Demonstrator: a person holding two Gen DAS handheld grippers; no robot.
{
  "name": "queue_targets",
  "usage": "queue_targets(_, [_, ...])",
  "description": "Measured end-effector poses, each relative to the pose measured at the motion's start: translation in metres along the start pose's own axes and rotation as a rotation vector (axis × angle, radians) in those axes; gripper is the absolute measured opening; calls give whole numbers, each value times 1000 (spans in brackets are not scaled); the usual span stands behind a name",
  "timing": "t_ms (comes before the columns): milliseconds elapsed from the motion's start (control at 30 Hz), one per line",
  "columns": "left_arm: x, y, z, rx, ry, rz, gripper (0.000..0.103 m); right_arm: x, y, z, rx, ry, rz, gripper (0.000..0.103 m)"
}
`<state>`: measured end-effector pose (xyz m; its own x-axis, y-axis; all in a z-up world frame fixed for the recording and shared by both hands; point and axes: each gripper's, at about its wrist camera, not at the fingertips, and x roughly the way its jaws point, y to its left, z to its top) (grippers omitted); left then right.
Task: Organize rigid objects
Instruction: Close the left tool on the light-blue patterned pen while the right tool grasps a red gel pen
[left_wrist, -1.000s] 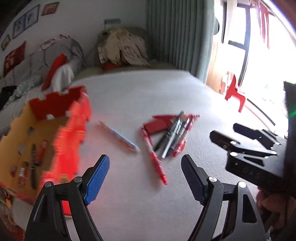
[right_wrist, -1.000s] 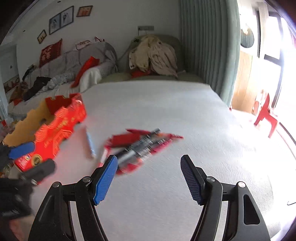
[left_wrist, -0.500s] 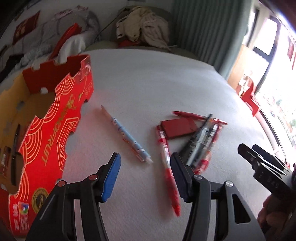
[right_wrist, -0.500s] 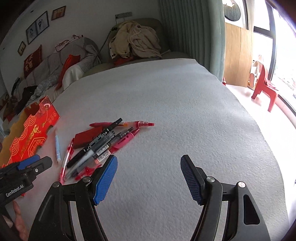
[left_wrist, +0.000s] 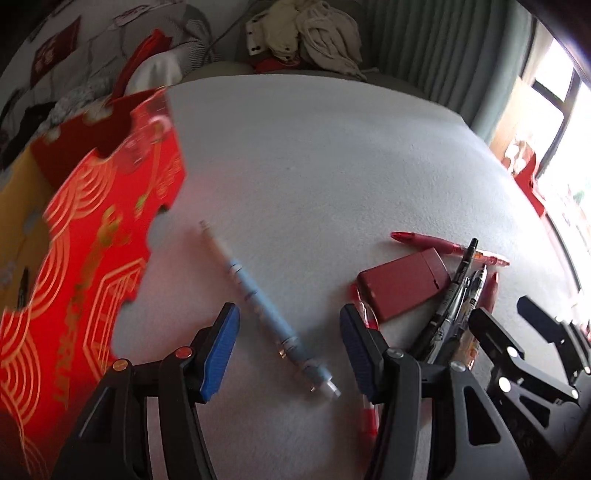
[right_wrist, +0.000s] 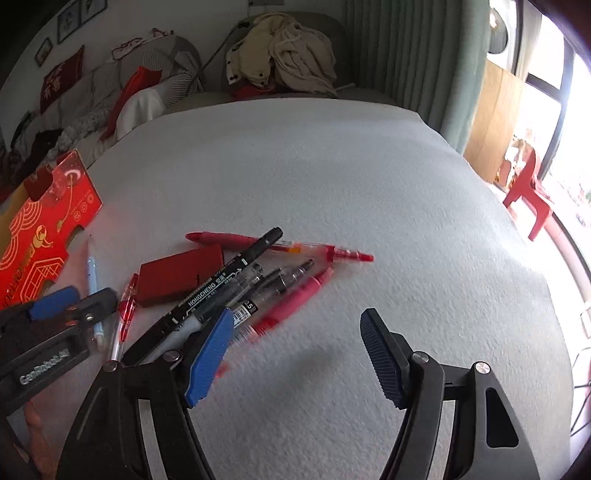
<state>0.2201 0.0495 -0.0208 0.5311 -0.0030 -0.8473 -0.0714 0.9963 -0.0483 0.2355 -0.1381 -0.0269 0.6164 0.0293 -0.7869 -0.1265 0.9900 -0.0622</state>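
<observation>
The light-blue pen (left_wrist: 266, 306) lies alone on the white desk (left_wrist: 314, 166), now framed between the left gripper (left_wrist: 290, 349) jaws, which have just narrowed but remain apart from it. The right gripper (right_wrist: 295, 354), half open and empty, has closed in on the pen pile (right_wrist: 236, 291); the red box (left_wrist: 92, 240) waits left.

Bed cover (right_wrist: 332, 177): matt, rough cloth. Red box (left_wrist: 92, 266): glossy printed cardboard. Pens (right_wrist: 236, 288): smooth plastic, some clear.
</observation>
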Motion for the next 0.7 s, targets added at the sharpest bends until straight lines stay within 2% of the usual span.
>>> queue_targets(67, [0, 0, -2, 20, -6, -5, 60, -1, -4, -2, -16, -1, 7, 71])
queue_targets(133, [-3, 3, -8, 42, -23, -31, 60, 6, -18, -9, -20, 42, -12, 72])
queue_targets(167, [-4, 4, -10, 49, -27, -41, 60, 4, -27, -11, 6, 30, 24, 72])
queue_targets(233, [-7, 7, -16, 64, -36, -45, 60, 2, -42, -14, 19, 38, -22, 72])
queue_targets(333, [-7, 12, -14, 51, -49, -34, 60, 1, -59, -18, 44, 37, -33, 72])
queue_targets(500, [-4, 18, -10, 27, -61, -24, 60, 3, -57, -17, 24, 39, -24, 72])
queue_targets(600, [-4, 16, -13, 58, -81, 12, 67, 3, -49, -17, 4, 36, -8, 72])
queue_targets(633, [-3, 19, -14, 45, -83, 24, 76, 3, -46, -18, 0, 34, -4, 74])
queue_targets(700, [-3, 27, -14, 6, -79, 7, 78, 3, -44, -19, -5, 33, 9, 82])
